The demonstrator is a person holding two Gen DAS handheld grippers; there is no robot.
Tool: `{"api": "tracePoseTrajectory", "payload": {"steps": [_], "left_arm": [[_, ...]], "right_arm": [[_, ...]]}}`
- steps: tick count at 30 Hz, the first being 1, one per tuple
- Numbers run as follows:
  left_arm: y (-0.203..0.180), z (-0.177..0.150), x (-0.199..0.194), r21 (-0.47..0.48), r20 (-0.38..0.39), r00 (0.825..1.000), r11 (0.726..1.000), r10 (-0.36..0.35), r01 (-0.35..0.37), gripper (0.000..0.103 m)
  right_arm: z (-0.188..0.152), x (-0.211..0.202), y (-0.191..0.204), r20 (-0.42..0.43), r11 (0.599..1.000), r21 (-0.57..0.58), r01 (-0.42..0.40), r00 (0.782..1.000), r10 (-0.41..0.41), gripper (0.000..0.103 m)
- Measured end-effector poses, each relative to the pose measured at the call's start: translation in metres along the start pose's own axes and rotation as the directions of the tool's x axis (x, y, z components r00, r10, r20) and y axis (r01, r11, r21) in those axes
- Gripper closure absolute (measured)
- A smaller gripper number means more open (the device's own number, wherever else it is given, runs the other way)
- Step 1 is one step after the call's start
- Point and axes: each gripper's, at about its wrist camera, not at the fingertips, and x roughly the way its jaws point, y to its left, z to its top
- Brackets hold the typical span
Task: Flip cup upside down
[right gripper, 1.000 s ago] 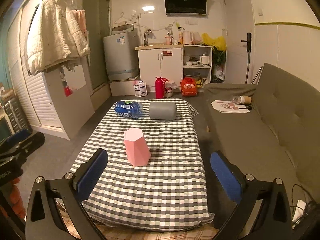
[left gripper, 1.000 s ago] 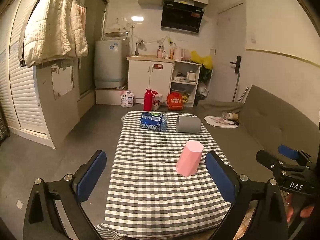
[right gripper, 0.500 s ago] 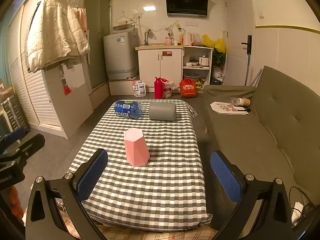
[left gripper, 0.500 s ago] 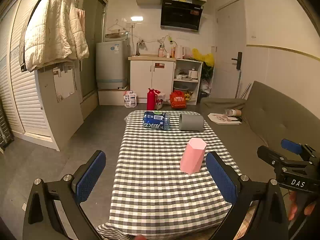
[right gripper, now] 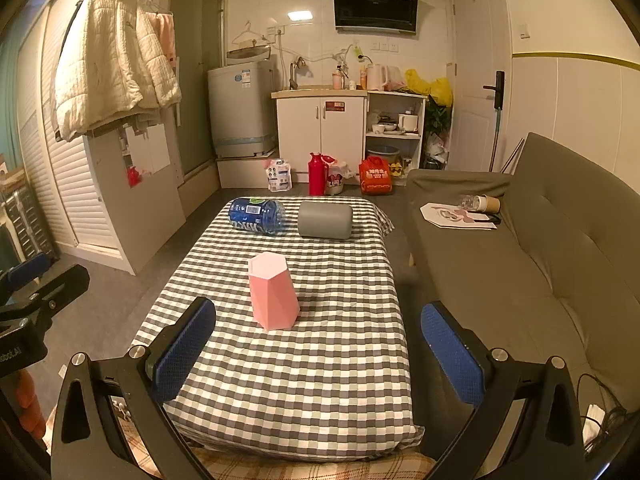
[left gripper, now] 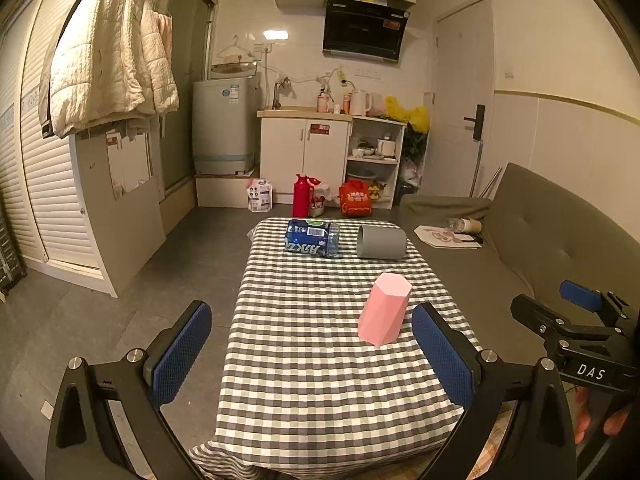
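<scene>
A pink faceted cup (left gripper: 384,309) stands on the checked tablecloth (left gripper: 320,380), closed flat end up and wider end down. It also shows in the right wrist view (right gripper: 273,291). My left gripper (left gripper: 316,354) is open and empty, held back near the table's front edge, with the cup just ahead of its right finger. My right gripper (right gripper: 318,354) is open and empty, also near the front edge, with the cup ahead and left of centre. The right gripper also shows at the right of the left wrist view (left gripper: 576,332).
A blue bottle (left gripper: 312,238) and a grey cylinder (left gripper: 381,242) lie on their sides at the table's far end. A grey sofa (right gripper: 540,264) runs along the right. Kitchen cabinets (left gripper: 304,156) and a washing machine (left gripper: 224,128) stand behind the table.
Both grippers have drawn back slightly and the views have levelled. The cup has not moved and both grippers stay open.
</scene>
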Motion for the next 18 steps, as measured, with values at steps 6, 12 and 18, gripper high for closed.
{"api": "tracePoseTrajectory", "payload": {"steps": [6, 12, 18], "left_arm": [[0.0008, -0.0005, -0.0008, 0.003, -0.003, 1.000, 1.000, 0.000, 0.000, 0.000], [-0.0009, -0.0012, -0.0020, 0.009, -0.004, 1.000, 1.000, 0.002, -0.002, 0.000], [-0.0021, -0.0009, -0.0020, 0.011, -0.003, 1.000, 1.000, 0.004, -0.004, 0.000]], "right_arm": [[-0.0007, 0.0008, 0.0007, 0.002, 1.000, 0.000, 0.001, 1.000, -0.001, 0.000], [-0.0027, 0.0008, 0.0021, 0.001, 1.000, -0.002, -0.001, 1.000, 0.001, 0.000], [-0.0032, 0.0011, 0.0025, -0.001, 1.000, -0.001, -0.001, 1.000, 0.001, 0.000]]}}
